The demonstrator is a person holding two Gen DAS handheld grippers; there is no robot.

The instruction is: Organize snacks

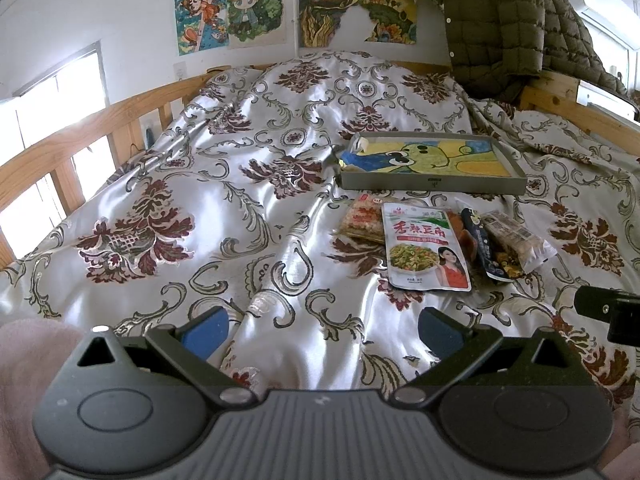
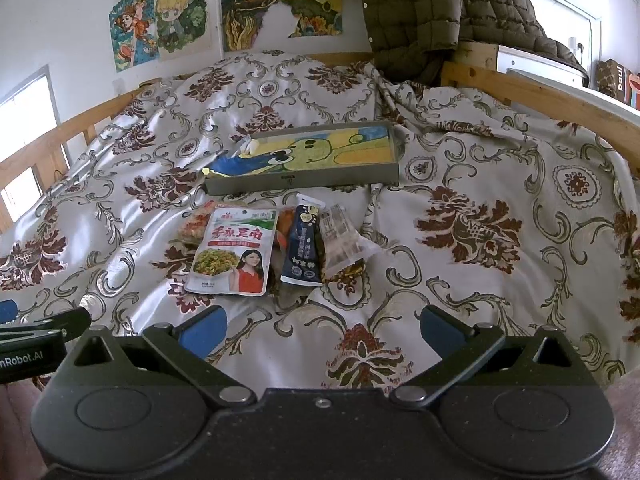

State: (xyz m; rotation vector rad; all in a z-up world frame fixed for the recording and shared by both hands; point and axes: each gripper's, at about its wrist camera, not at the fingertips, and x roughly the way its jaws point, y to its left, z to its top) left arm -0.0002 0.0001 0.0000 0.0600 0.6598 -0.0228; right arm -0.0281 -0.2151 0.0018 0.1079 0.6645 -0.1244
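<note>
- The left gripper hung low over the bedspread near the foot of the bed, jaws spread wide, with nothing between its blue pads.
- The right gripper hung beside it, jaws equally wide and holding nothing.
- A small heap of snack packets lay on the bedspread ahead of both grippers: a big pouch printed with green vegetables, a dark blue packet touching a clear wrapper, and an orange-speckled bag partly under the pouch.
- A shallow grey tray with a cartoon picture inside sat just beyond the heap, toward the head of the bed.
</note>
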